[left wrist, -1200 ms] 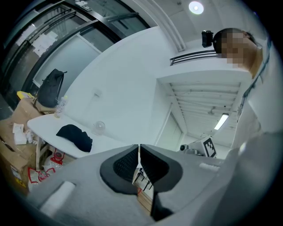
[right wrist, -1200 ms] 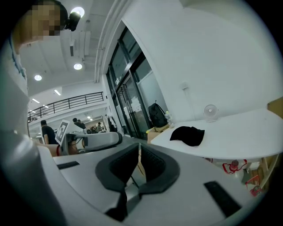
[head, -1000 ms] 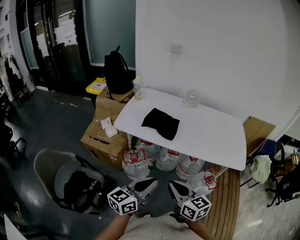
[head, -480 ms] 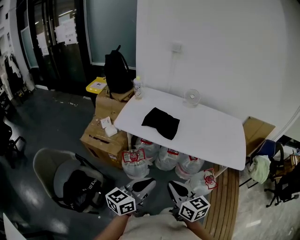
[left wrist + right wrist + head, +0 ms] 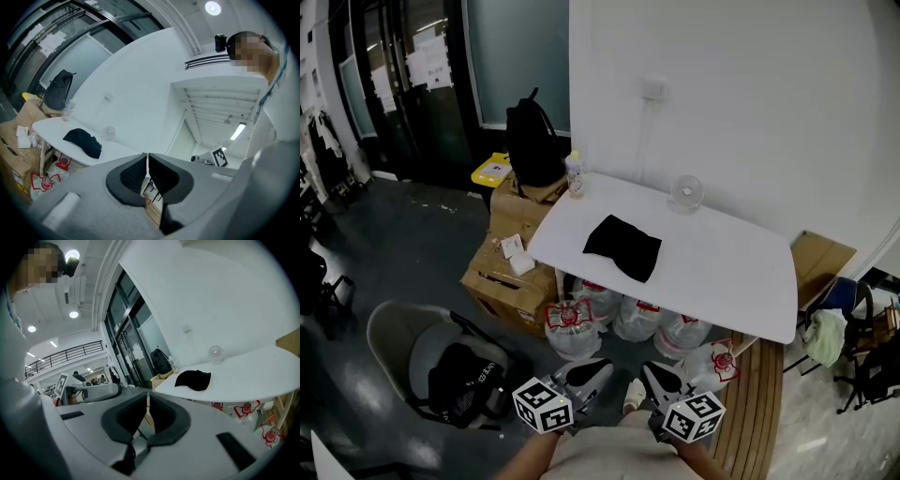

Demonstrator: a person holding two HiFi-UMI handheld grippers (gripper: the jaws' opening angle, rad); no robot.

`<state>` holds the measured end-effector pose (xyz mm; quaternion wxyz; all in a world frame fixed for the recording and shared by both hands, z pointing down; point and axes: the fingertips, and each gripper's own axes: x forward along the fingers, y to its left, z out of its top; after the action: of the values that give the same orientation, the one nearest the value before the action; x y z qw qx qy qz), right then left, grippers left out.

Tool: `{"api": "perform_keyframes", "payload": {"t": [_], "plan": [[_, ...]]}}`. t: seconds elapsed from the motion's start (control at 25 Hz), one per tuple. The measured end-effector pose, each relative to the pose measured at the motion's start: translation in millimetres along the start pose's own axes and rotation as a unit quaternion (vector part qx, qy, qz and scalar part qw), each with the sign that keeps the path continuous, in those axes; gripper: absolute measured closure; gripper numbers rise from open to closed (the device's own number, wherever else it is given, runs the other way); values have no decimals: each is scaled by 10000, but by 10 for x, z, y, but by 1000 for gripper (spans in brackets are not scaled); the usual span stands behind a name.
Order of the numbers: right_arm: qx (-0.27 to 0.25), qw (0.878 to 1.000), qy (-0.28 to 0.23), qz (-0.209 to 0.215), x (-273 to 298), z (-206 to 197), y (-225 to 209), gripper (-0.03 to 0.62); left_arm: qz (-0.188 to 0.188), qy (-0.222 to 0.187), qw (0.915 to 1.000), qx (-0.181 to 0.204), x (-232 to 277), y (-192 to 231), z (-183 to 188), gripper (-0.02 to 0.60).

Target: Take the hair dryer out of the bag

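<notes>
Head view, bag: a black bag [image 5: 622,246] lay flat on the white counter [image 5: 722,272], toward the end of the counter that carried a bottle [image 5: 574,175], well apart from a small fan [image 5: 685,192] at the counter's wall edge
Head view, hair dryer: not visible; judged to be inside the bag
Head view, claws: left claw [image 5: 598,370] and right claw [image 5: 652,373] were held side by side, short of the counter's near edge and below its top, above the water jugs [image 5: 637,319] stored under the counter
Head view, key relation: the bag lay straight ahead and higher than both claws, about midway between their lines, so neither hand looked clearly nearer; its long axis ran roughly along the counter's length
Left gripper view, claw: left claw [image 5: 147,161] clenched, pads meeting, nothing between them
Left gripper view, bag: on the counter [image 5: 51,127], off to the left of the jaw line, well apart
Right gripper view, claw: right claw [image 5: 147,404] clenched and empty
Right gripper view, bag: on the counter [image 5: 253,371], to the right of the jaw line, well apart
Progress: judged not begun; the bag was untouched
</notes>
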<state>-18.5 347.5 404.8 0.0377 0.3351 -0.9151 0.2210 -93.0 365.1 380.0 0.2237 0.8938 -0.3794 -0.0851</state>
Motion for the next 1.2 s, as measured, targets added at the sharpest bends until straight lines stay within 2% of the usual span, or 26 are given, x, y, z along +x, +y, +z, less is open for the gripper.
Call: {"api": "perform_keyframes", "payload": {"t": [0.24,0.84,1.2], "plan": [[-54,10000,19,69,202,151,-242,576,3,-14,10000,26,270,163,116,561],[24,9995,265,158,784,496,-994,576,204,140,9995,-189,1002,750,263,561],[70,9992,320,221,1038,777,-1486,576,256,282,9992,-141,1573,992,434,561]]}}
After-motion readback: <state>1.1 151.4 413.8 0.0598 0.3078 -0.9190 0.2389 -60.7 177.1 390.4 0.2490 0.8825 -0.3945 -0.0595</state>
